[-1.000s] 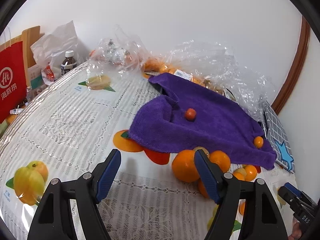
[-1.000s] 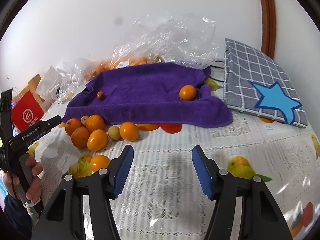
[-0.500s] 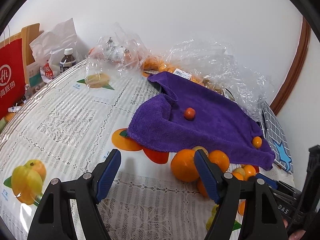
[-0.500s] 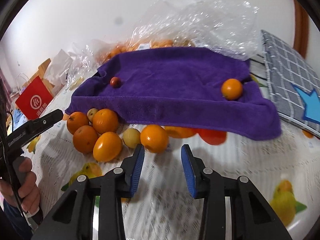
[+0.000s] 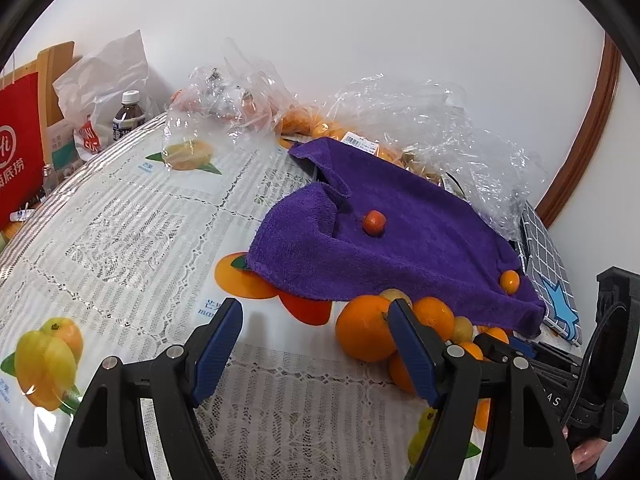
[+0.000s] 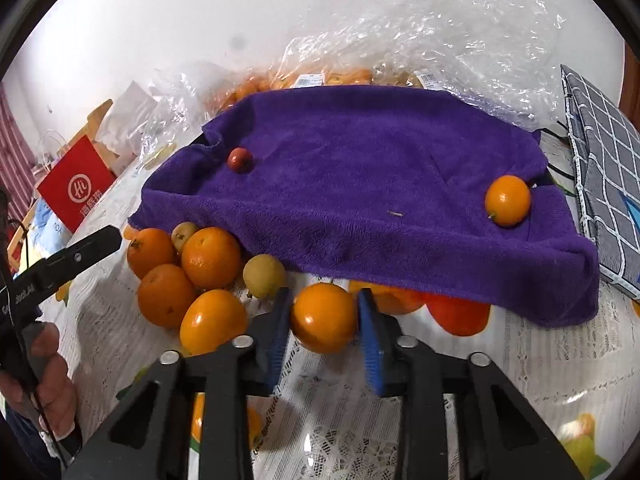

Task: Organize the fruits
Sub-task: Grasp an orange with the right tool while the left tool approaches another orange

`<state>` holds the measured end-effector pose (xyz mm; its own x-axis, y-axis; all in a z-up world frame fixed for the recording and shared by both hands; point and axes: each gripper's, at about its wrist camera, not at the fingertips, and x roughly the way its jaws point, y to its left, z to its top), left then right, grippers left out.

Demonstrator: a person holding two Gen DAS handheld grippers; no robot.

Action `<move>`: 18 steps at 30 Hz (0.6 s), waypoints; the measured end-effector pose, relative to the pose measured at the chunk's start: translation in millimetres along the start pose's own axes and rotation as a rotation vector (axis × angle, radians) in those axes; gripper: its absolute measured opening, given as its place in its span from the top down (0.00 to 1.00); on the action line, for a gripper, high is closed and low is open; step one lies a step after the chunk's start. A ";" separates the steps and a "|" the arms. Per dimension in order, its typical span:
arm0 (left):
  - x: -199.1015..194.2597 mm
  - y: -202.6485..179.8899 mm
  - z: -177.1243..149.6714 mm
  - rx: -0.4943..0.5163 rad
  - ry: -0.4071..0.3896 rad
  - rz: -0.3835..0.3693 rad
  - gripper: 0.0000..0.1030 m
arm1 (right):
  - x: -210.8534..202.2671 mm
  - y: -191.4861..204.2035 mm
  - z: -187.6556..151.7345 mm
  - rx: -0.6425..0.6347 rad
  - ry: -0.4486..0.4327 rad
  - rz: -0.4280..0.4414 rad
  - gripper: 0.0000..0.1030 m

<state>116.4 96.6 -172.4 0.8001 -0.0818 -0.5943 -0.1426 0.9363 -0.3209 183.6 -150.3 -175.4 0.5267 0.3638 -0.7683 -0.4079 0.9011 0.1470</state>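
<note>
The orange (image 6: pixel 324 318) between the right gripper (image 6: pixel 323 320) looked firm, light and smooth-skinned, likely to slip or roll, so a hold across its widest middle seemed best; it was round, glossy and deep orange, lying on the tablecloth (image 6: pixel 500 380) just in front of the purple towel (image 6: pixel 360 184), beside a cluster of other oranges (image 6: pixel 188 276). The right jaws were closing narrowly on it, pads at both sides, while the left gripper (image 5: pixel 316 344) stood wide and empty

L tongs (image 5: pixel 314 346) wide, empty; R tongs (image 6: pixel 324 320) closing, fruit between
</note>
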 end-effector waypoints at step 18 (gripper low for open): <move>33.4 -8.7 4.9 -0.035 0.147 -0.144 0.52 | -33.1 -51.4 -25.4 0.083 -0.039 -0.119 0.69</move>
<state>147.2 87.4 -185.9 0.7201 -0.2659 -0.6409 -0.0545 0.8991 -0.4343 168.3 -214.6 -173.4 0.5966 0.2605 -0.7591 -0.2789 0.9542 0.1082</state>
